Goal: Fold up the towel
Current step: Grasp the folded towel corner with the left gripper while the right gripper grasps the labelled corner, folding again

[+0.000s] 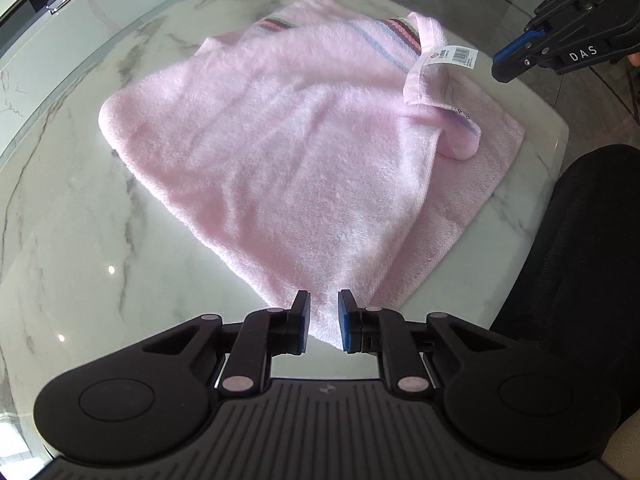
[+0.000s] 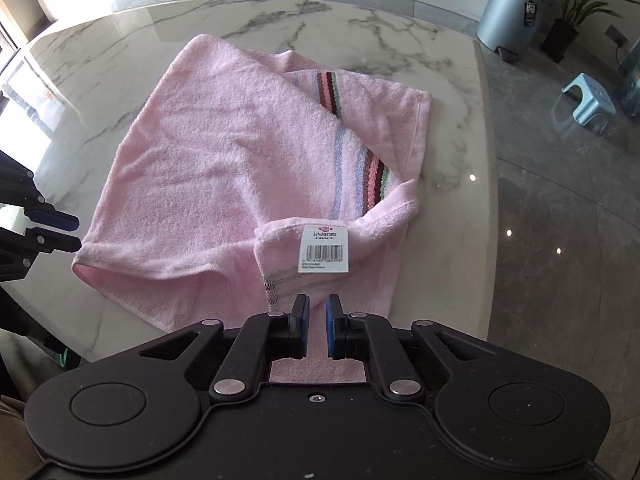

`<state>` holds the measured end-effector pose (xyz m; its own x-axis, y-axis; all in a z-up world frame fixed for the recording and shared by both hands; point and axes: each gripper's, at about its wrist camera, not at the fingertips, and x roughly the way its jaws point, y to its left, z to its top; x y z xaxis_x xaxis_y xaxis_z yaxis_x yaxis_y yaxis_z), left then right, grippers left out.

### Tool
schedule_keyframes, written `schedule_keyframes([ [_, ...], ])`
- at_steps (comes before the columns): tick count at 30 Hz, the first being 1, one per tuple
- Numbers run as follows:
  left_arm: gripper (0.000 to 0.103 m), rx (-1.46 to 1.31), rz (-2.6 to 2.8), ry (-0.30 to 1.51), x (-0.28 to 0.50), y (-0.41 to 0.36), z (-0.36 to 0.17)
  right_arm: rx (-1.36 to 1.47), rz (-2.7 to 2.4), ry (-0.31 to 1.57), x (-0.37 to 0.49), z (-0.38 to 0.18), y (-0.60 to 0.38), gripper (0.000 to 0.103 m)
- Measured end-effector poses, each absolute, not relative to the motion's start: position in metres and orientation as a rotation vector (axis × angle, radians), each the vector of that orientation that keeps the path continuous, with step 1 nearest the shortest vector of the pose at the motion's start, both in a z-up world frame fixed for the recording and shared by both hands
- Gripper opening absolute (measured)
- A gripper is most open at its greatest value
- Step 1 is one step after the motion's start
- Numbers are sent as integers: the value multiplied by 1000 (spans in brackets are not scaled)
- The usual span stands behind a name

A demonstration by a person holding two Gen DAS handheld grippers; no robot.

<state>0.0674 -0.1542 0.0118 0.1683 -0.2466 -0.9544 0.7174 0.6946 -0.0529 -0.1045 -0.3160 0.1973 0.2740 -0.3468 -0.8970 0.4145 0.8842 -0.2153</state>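
Note:
A pink towel [image 1: 280,148] with a striped band lies loosely folded on the marble table [image 1: 72,208]. It also shows in the right wrist view [image 2: 224,168], with a white barcode label [image 2: 325,249] on a turned-over corner. My left gripper [image 1: 324,322] is open a little, its jaws either side of the towel's near corner, just above it. My right gripper [image 2: 318,326] is open a little over the towel's near edge, below the label. In the left wrist view the right gripper [image 1: 516,66] hovers right of the label [image 1: 452,56]. The left gripper [image 2: 60,230] shows at the towel's left corner.
A black chair back [image 1: 580,248] stands at the table's right edge. Beyond the table, on the grey floor, are a metal bin [image 2: 510,8], a potted plant [image 2: 572,12] and a small blue stool [image 2: 588,96].

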Motion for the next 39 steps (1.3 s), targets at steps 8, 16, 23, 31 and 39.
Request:
schedule_keyframes([
  [8, 24, 559, -739, 1156, 51, -171, 8, -29, -514, 1185, -62, 170, -305, 47],
  [16, 24, 553, -742, 1211, 50, -177, -13, 32, -560, 1226, -46, 148, -326, 14],
  [23, 7, 499, -711, 1215, 59, -170, -7, 61, -555, 1206, -64, 166, -326, 7],
  [31, 7, 443, -655, 1202, 60, -165, 3, 111, -575, 1190, -109, 194, -320, 7],
  [39, 7, 397, -595, 1185, 60, -157, 13, 247, -625, 1213, -162, 185, -332, 7],
])
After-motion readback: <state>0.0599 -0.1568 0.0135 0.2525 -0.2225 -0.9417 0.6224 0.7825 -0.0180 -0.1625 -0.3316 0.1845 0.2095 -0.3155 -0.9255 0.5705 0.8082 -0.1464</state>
